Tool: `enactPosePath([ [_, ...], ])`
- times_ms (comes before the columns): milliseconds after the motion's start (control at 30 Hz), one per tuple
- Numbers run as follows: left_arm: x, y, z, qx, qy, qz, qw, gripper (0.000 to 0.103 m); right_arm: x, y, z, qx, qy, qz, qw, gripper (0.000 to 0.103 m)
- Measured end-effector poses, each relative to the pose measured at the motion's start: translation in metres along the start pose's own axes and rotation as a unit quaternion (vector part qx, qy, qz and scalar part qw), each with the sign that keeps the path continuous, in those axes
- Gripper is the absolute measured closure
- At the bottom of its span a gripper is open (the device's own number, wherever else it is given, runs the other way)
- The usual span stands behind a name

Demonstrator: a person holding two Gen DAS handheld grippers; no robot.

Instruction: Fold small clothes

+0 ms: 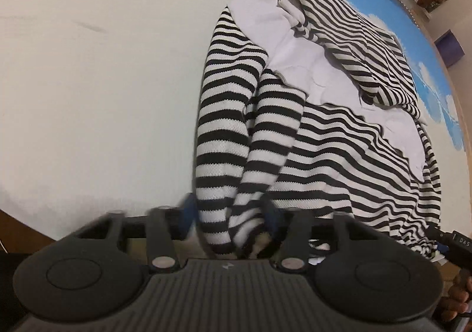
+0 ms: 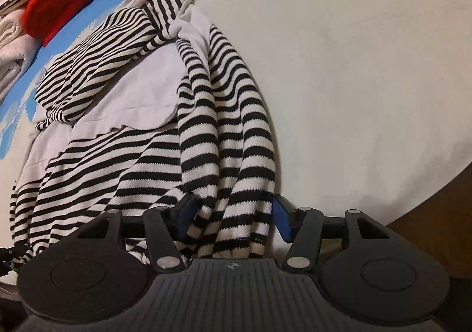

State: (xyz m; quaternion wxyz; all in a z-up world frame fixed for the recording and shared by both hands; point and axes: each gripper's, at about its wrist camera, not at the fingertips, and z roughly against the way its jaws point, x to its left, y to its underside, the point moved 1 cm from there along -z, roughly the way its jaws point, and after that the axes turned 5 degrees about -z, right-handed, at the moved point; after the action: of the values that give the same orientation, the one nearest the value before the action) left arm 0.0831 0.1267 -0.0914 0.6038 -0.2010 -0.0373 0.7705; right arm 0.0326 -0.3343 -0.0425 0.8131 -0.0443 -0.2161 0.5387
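Each gripper, left point(image 1: 227, 211) and right point(image 2: 233, 214), is clamped on the striped garment point(image 1: 339, 155) (bunched edge), likely to drag it flat across the table point(image 1: 103, 81).

A black-and-white striped top point(image 1: 324, 137) with a white lining lies rumpled, its bunched near edge lifted off the bedsheet.

soft even indoor light, strong fisheye bending at edges, left-view jaws motion-blurred.
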Motion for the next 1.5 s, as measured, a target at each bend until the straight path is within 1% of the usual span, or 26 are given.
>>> enactPosePath([
  [33,0.0,0.0,0.002,-0.004,0.006,0.001,1.0,0.093,-0.001,-0.001,0.0,-0.001,-0.003,-0.001,1.0,0.076],
  [67,0.002,0.001,0.007,-0.013,0.009,0.009,0.9998,0.094,-0.002,-0.001,0.004,-0.003,-0.012,-0.007,1.0,0.09],
  [133,0.008,0.003,0.022,-0.037,0.011,0.036,0.9986,0.095,-0.005,-0.003,0.015,-0.017,-0.033,-0.027,0.999,0.093],
  [200,0.012,0.007,0.032,-0.044,0.021,0.052,0.9975,0.096,-0.01,-0.004,0.029,-0.035,-0.047,-0.038,0.998,0.094],
  [267,0.01,0.009,0.029,-0.03,0.019,0.038,0.9986,0.095,-0.014,-0.004,0.027,-0.032,-0.033,-0.04,0.998,0.093],
  [300,0.009,0.011,0.022,-0.013,0.024,0.029,0.9992,0.093,-0.017,-0.002,0.02,-0.017,-0.02,-0.043,0.999,0.093],
  [333,0.009,0.011,0.015,0.001,0.027,0.027,0.9993,0.088,-0.019,-0.001,0.013,0.0,-0.015,-0.049,0.999,0.092],
  [367,0.01,0.01,0.011,0.007,0.027,0.031,0.9991,0.085,-0.02,0.0,0.006,0.015,-0.015,-0.053,0.998,0.089],
  [400,0.012,0.009,0.01,0.006,0.028,0.036,0.9989,0.078,-0.019,0.0,0.003,0.02,-0.014,-0.052,0.998,0.085],
  [433,0.013,0.008,0.009,0.004,0.029,0.039,0.9988,0.074,-0.016,-0.001,0.002,0.018,-0.009,-0.045,0.999,0.082],
  [467,0.015,0.007,0.008,0.004,0.032,0.041,0.9986,0.073,-0.013,-0.001,0.002,0.018,-0.007,-0.037,0.999,0.078],
  [500,0.017,0.007,0.008,0.005,0.034,0.043,0.9985,0.071,-0.01,-0.001,0.002,0.017,-0.005,-0.031,0.999,0.077],
  [633,0.013,0.005,0.005,0.008,0.024,0.035,0.9991,0.069,-0.01,-0.001,0.001,0.019,-0.001,-0.024,1.0,0.076],
  [733,0.009,0.007,0.004,0.006,0.014,0.023,0.9996,0.069,-0.008,-0.002,0.001,0.016,0.002,-0.015,1.0,0.076],
  [867,0.003,0.005,0.001,0.003,0.003,0.023,0.9997,0.069,-0.006,0.0,0.0,0.008,0.003,0.003,1.0,0.076],
  [967,-0.003,0.005,-0.002,-0.004,-0.014,0.013,0.9998,0.07,-0.005,0.002,0.0,0.0,0.003,0.01,1.0,0.076],
  [1000,-0.005,0.005,-0.002,-0.007,-0.02,0.008,0.9998,0.075,-0.004,0.002,-0.001,-0.003,0.004,0.012,1.0,0.076],
  [1033,-0.006,0.006,-0.002,-0.009,-0.022,0.003,0.9997,0.083,-0.003,0.002,-0.001,-0.006,0.005,0.016,1.0,0.076],
  [1100,-0.008,0.007,-0.001,-0.014,-0.018,0.0,0.9997,0.091,0.0,0.003,-0.001,-0.014,0.006,0.022,1.0,0.08],
  [1133,-0.007,0.007,0.001,-0.018,-0.019,-0.002,0.9997,0.093,0.001,0.003,0.0,-0.018,0.003,0.024,1.0,0.09],
  [1233,-0.005,0.007,0.004,-0.022,-0.014,0.0,0.9997,0.093,0.006,0.003,0.007,-0.041,0.0,0.028,0.999,0.093],
  [1300,-0.003,0.006,0.003,-0.017,-0.007,0.003,0.9998,0.091,0.007,0.002,0.007,-0.042,0.0,0.023,0.999,0.093],
  [1333,-0.002,0.006,0.002,-0.014,-0.003,0.005,0.9999,0.09,0.007,0.003,0.005,-0.038,0.007,0.021,0.999,0.092],
  [1367,-0.001,0.005,0.001,-0.011,-0.001,0.006,0.9999,0.089,0.007,0.003,0.003,-0.032,0.012,0.02,0.999,0.086],
  [1433,-0.001,0.005,0.0,-0.007,0.0,0.004,1.0,0.087,0.006,0.006,-0.003,-0.019,0.016,0.018,1.0,0.081],
  [1500,-0.002,0.005,-0.001,-0.007,0.0,0.003,1.0,0.087,0.01,0.007,-0.004,-0.022,0.022,0.034,0.999,0.081],
])
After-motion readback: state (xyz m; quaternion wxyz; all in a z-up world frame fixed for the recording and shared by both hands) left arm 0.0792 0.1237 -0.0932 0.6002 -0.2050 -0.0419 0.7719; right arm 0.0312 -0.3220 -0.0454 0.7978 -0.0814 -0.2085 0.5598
